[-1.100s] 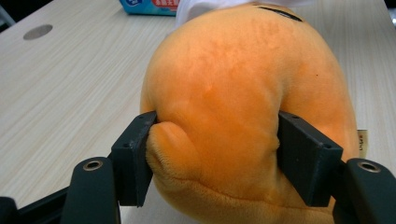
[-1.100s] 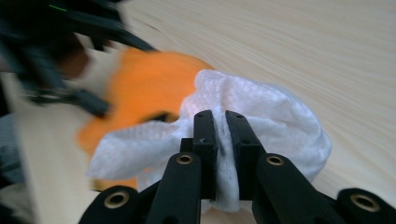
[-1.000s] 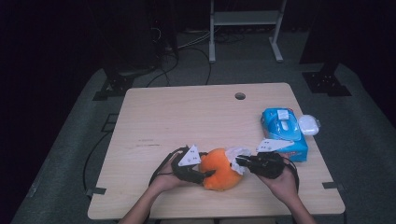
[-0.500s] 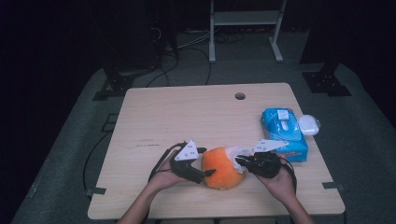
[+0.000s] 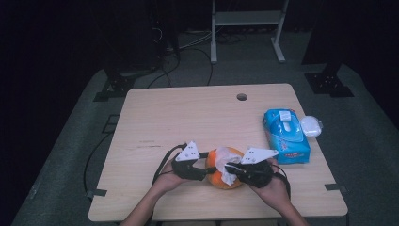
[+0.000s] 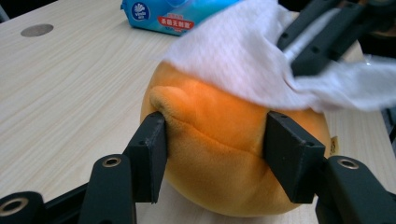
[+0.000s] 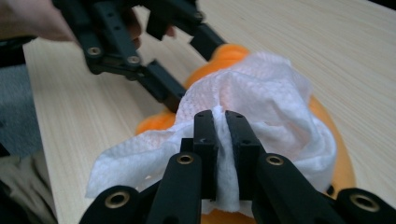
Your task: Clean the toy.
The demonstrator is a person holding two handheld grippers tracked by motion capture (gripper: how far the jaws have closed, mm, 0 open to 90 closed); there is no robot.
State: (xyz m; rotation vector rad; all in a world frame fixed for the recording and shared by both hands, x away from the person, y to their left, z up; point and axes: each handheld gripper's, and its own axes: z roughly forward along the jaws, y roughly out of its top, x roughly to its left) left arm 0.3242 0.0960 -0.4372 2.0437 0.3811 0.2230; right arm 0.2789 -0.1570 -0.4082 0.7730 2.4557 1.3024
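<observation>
Left gripper view: left gripper [image 6: 212,154] jaws spread wide, clamping orange plush [image 6: 224,154] on both sides. Right gripper [image 7: 220,154] jaws nearly together, pinching white wipe [image 7: 261,116] draped over plush top. Plush sits at near table [image 5: 188,117] edge; blue wipes pack [image 5: 285,136] to its right.

From my high view the room is dark beyond the counter [image 5: 188,117], which is evenly lit from above with faint shadows. My tool views are bright; their near jaws and far counter edges blur.
</observation>
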